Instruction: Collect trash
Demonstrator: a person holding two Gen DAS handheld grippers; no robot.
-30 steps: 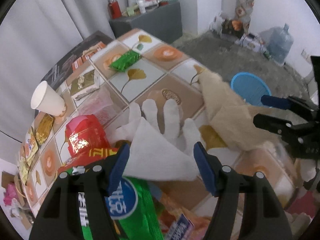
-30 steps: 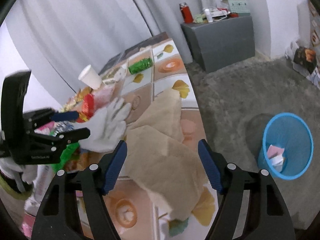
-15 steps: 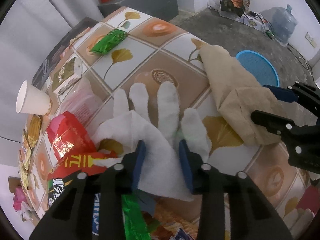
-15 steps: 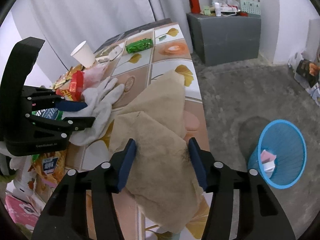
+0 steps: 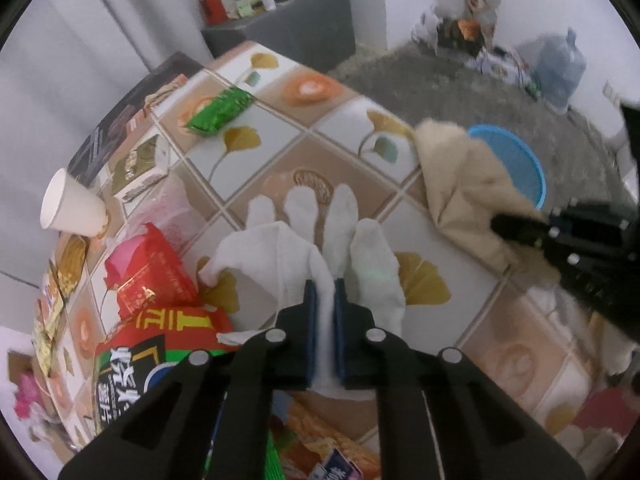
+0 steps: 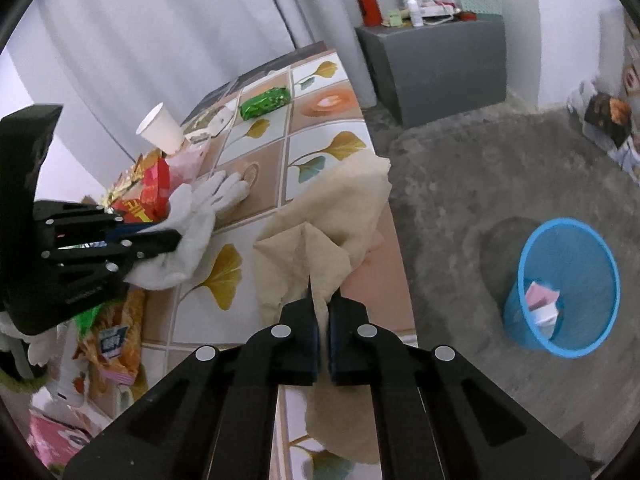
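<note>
On the tiled tabletop [image 5: 280,148] lies a white work glove [image 5: 280,248], fingers pointing away. My left gripper [image 5: 325,286] is closing, and its blue pads pinch the glove's cuff fabric between them. Seen from the right wrist, this gripper [image 6: 168,236] holds the glove [image 6: 200,216] at the table's left. A crumpled beige cloth [image 6: 340,208] hangs over the table's right edge. My right gripper [image 6: 323,300] is shut on a raised fold of it. From the left wrist view, the right gripper [image 5: 504,224] bites the cloth [image 5: 468,184].
A blue mesh bin [image 6: 520,312] with some paper in it stands on the grey carpet right of the table. A paper cup [image 5: 72,208], a green packet [image 5: 220,112], red wrappers [image 5: 152,276] and snack bags crowd the table's left. A grey cabinet [image 6: 440,64] stands behind.
Both pairs of jaws have gone from wide open to closed: the left onto the glove's cuff, the right onto a fold of the beige cloth, which now bunches up.
</note>
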